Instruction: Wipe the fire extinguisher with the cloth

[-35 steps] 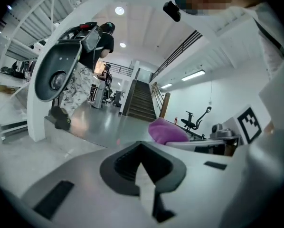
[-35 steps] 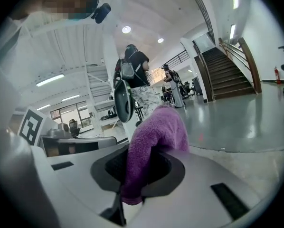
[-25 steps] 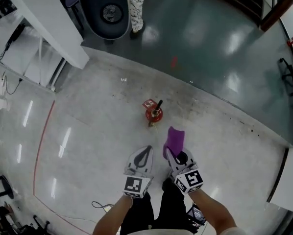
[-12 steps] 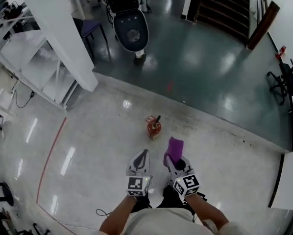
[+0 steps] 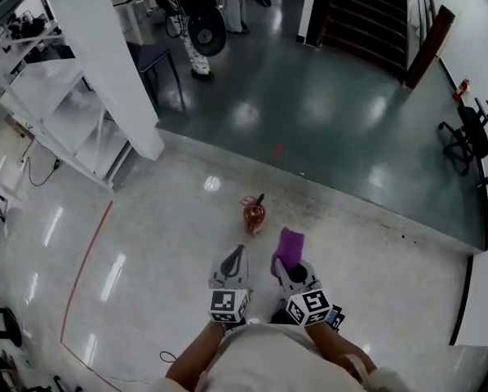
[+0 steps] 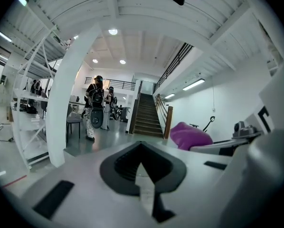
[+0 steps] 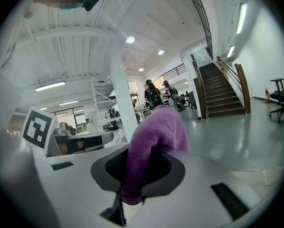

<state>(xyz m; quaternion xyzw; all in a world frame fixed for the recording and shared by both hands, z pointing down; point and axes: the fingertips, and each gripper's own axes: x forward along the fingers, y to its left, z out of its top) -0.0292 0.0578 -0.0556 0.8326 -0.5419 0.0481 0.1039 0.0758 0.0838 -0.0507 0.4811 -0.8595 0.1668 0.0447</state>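
Cloth (image 7: 156,132), soft and limp, pinched in our right gripper's (image 5: 281,261) jaws, near the extinguisher (image 5: 255,214) | left gripper (image 5: 239,253) also near it, jaws together, empty | extinguisher stands on the floor (image 5: 146,243); we judge it heavy, rigid, slick, best steadied at the neck

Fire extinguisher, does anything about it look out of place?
Yes: the fire extinguisher sits alone on the open floor, not against any wall or stand. No damage or spill shows.

A red fire extinguisher (image 5: 254,213) stands on the pale glossy floor (image 5: 146,243), just ahead of the left gripper (image 5: 237,253) and right gripper (image 5: 282,261). Farther ahead lies dark green floor (image 5: 309,113). A thin red line (image 5: 85,260) runs well off the left gripper's outer side.
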